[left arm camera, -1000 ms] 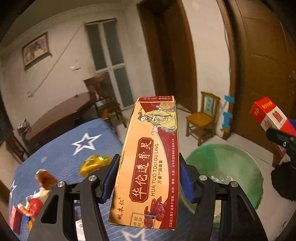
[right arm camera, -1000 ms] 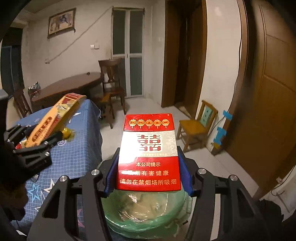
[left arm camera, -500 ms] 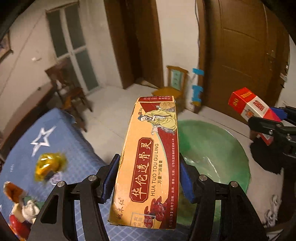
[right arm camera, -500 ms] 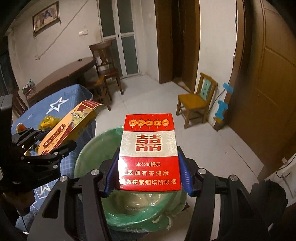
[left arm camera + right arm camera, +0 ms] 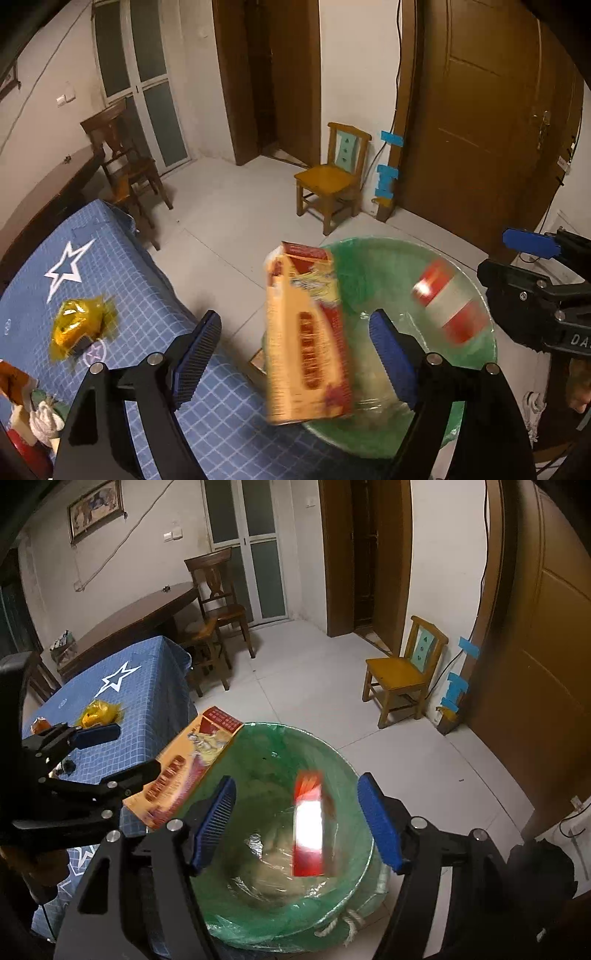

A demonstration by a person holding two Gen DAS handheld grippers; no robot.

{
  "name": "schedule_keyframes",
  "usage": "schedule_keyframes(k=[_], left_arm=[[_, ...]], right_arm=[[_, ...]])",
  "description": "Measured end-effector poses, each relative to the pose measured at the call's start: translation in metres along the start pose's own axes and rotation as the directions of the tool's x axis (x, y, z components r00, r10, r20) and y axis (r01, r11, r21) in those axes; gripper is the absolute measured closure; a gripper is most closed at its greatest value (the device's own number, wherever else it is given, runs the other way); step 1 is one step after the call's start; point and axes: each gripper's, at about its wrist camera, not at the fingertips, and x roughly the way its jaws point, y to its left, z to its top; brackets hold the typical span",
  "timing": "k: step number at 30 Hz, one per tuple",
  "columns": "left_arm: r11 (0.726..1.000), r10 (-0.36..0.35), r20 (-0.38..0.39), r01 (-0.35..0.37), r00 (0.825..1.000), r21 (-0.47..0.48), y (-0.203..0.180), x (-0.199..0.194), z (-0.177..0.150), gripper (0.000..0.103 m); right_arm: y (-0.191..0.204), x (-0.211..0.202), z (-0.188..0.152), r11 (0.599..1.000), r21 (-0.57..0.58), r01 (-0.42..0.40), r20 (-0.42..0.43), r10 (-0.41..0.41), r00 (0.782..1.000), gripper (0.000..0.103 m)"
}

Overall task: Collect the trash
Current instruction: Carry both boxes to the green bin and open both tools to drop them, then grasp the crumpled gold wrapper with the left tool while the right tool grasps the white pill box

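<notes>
Both hand-held grippers released over the green-lined bin [image 5: 332, 760] — two boxes in mid-fall.

My left hand-held gripper [image 5: 295, 356] has just been opening; its blue pads [image 5: 197, 352] stand clear of the orange medicine box [image 5: 306, 343], which is blurred and tilted between them, above the near rim of the bin and beside the edge of the blue star-patterned tabletop [image 5: 122, 280]. My right hand-held gripper [image 5: 297, 821] has likewise just been opening — the red-and-white cigarette box [image 5: 309, 823], blurred, is free of both pads over the bin's interior. On the tabletop lie a yellow wrapper [image 5: 79, 325] and, at the near left corner, further scraps too small to identify.
</notes>
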Motion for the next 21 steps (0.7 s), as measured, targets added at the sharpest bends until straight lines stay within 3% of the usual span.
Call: schedule_keyframes(k=[8, 13, 16, 21], left_arm=[[1.000, 0.021, 0.007, -0.021, 1.000, -0.022, 0.007, -0.020, -0.017, 0.020], [0.998, 0.043, 0.036, -0.041, 0.998, -0.051, 0.012, -0.049, -0.039, 0.020], [0.994, 0.101, 0.086, -0.096, 0.991, -0.060, 0.019, -0.077, -0.060, 0.020], [0.970, 0.215, 0.154, -0.193, 0.964, -0.146, 0.056, -0.132, -0.104, 0.017]], right_arm=[[-0.001, -0.005, -0.002, 1.000, 0.019, -0.021, 0.011, 0.020, 1.000, 0.038], [0.011, -0.025, -0.011, 0.999, 0.013, -0.036, 0.083, 0.035, 0.996, 0.038], [0.023, -0.037, -0.018, 0.999, 0.005, -0.050, 0.141, 0.049, 0.989, 0.038], [0.064, -0.054, -0.031, 0.994, -0.034, -0.106, 0.253, 0.111, 0.961, 0.038]])
